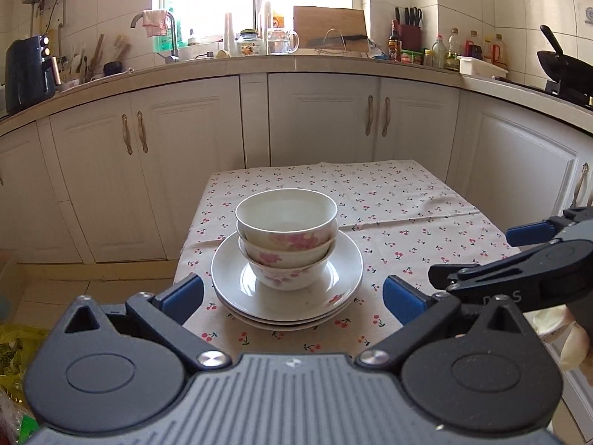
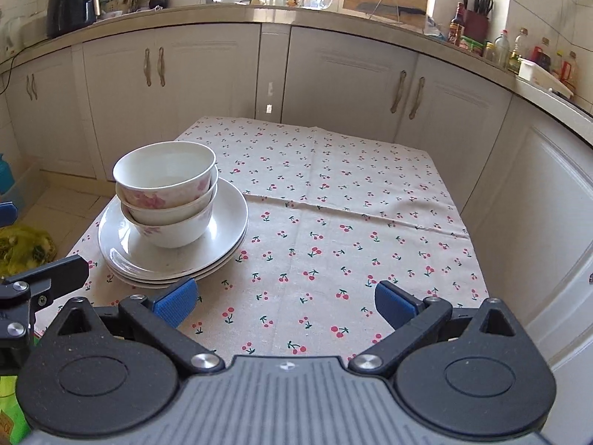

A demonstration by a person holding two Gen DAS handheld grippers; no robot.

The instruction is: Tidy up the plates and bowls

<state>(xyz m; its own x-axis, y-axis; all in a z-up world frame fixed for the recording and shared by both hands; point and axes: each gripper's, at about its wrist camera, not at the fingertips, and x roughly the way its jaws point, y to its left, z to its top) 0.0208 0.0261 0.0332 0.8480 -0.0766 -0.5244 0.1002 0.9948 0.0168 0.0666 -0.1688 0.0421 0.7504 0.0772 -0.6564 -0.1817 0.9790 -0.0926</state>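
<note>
Three white bowls with pink flowers (image 1: 287,239) (image 2: 166,193) are nested on a stack of white plates (image 1: 333,289) (image 2: 226,222) at the near left of the table with the cherry-print cloth (image 1: 407,204) (image 2: 333,222). My left gripper (image 1: 292,296) is open, held back from the stack, with the plates seen between its blue pads and nothing touching them. My right gripper (image 2: 285,304) is open too, over bare cloth to the right of the stack. In the left wrist view the right gripper (image 1: 519,252) shows at the right edge.
White cabinets (image 1: 315,118) (image 2: 333,74) and a cluttered counter curve around behind the table. A black wok (image 1: 563,65) sits on the stove at right. A yellow bag (image 2: 22,248) lies on the floor to the left of the table.
</note>
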